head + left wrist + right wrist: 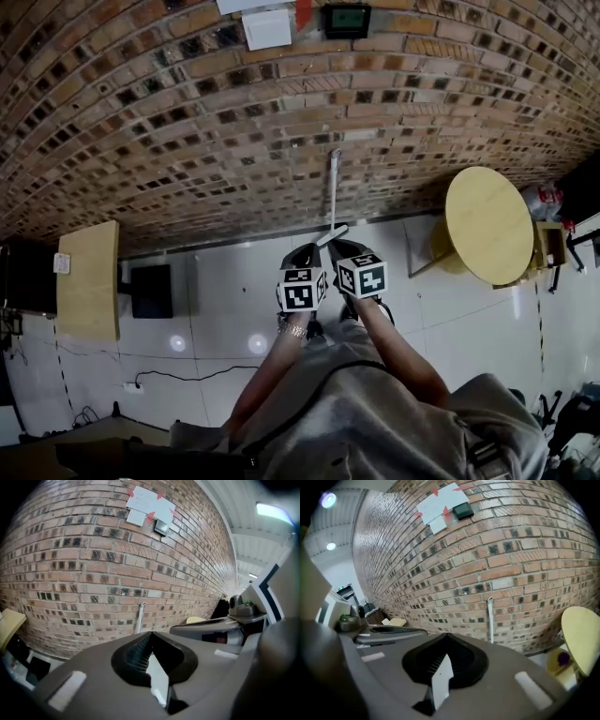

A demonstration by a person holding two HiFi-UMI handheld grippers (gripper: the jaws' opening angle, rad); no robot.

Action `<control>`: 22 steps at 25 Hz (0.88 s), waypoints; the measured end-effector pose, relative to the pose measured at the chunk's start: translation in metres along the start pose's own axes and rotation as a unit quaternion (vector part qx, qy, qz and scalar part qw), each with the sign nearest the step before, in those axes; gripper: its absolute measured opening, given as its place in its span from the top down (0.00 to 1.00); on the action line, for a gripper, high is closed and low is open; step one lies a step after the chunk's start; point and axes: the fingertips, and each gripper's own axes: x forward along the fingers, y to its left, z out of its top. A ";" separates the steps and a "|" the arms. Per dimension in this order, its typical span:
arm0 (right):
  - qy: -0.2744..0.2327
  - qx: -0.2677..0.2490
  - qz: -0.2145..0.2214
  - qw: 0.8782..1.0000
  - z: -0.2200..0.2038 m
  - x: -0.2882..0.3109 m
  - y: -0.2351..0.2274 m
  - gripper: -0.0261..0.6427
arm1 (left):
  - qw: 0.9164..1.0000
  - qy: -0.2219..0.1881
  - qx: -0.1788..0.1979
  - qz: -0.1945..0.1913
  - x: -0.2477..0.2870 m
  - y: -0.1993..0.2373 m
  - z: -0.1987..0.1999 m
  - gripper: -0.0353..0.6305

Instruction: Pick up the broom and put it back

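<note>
The broom (333, 192) stands upright against the brick wall (187, 141). It has a thin white handle with a small bend at its top end and a short white crosspiece at its foot, where the wall meets the glossy white floor (234, 281). Both gripper views show the same pale handle (139, 618) (490, 620) flat against the bricks, beyond the jaws and apart from them. At 6 o'clock from the broom's foot in the head view, the left gripper (302, 255) and the right gripper (349, 251) are held side by side, their marker cubes nearly touching. The left gripper (150, 634) has its jaws brought together to a point with no object clamped, and the right gripper (446, 635) is closed the same way. At 12 o'clock from the broom, high on the wall, white papers (267, 28) hang beside a small dark device (347, 19). At 3 o'clock stands a round yellow table (487, 225). Far off at 9 o'clock a yellow board (89, 279) sits next to a black box (150, 291), and a dark cable (178, 378) trails across the floor at about 7 o'clock.
</note>
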 end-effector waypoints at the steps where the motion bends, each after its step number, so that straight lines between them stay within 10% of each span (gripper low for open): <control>1: -0.006 -0.007 0.000 1.000 0.004 -0.006 0.001 0.96 | 1.000 -0.006 0.003 -0.001 -0.002 -0.006 0.004 0.94; 22: -0.039 -0.037 0.020 0.998 0.020 -0.086 -0.015 0.96 | 0.999 -0.031 0.041 -0.010 -0.002 -0.090 0.017 0.94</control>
